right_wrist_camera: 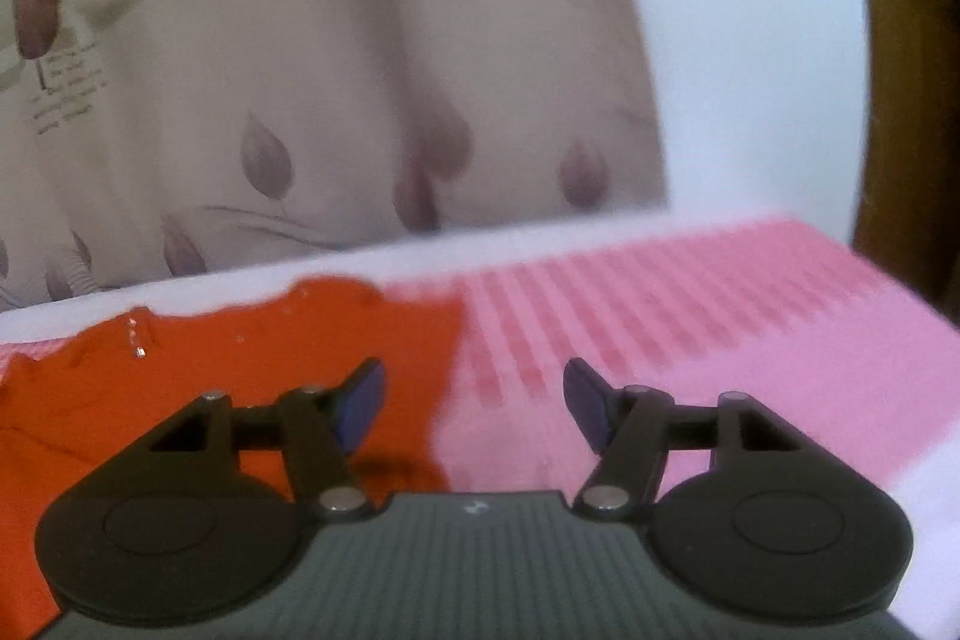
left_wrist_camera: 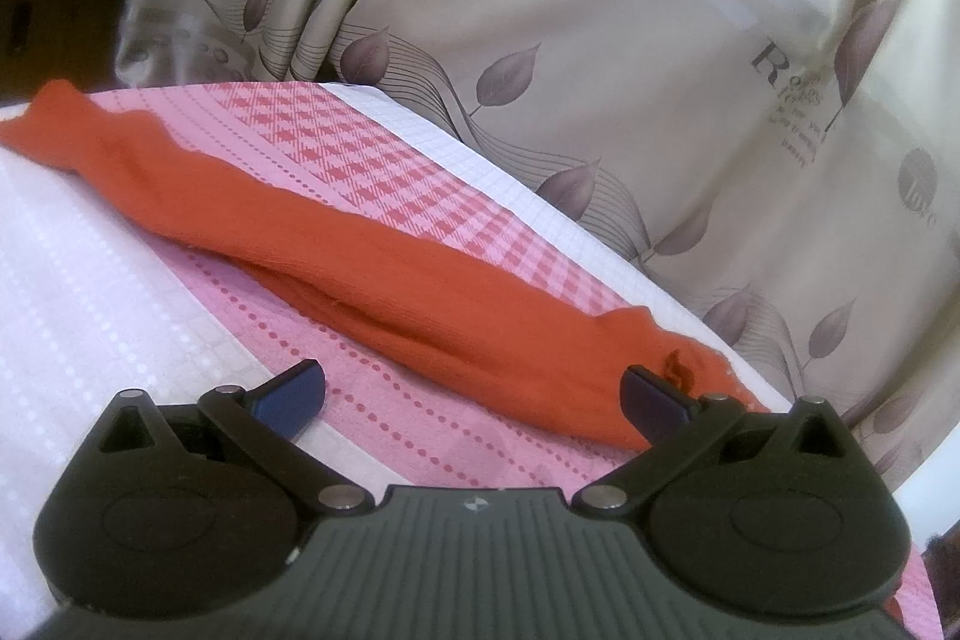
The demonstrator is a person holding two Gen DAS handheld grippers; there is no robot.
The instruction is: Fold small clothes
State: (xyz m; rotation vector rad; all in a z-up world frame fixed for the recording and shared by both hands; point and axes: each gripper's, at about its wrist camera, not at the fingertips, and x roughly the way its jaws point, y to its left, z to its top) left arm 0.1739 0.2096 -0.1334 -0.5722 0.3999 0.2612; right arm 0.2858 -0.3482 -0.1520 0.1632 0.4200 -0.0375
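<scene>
The orange garment (left_wrist_camera: 384, 256) lies on the pink-and-white cloth (left_wrist_camera: 150, 292) that covers the worktop, folded into a long narrow band. In the left wrist view its long axis runs diagonally from the far left corner of the cloth down to the near right, where its end sits close to the worktop's edge by the curtain (left_wrist_camera: 600, 70). The left tongs (left_wrist_camera: 474, 394) hover low over the cloth with the jaws spread wide and nothing between them; the right finger (left_wrist_camera: 654, 397) sits over the garment's near end, the left one over bare cloth. In the blurred right wrist view the garment (right_wrist_camera: 252, 352) fills the left part, its edge ending about midway between the fingers. The right tongs (right_wrist_camera: 474, 400) are also wide and empty, the left finger (right_wrist_camera: 360, 406) over orange fabric, the right over pink cloth. The leaf-patterned curtain carries the word "love" in round emblems and a large "R" above smaller text too fine to read.
</scene>
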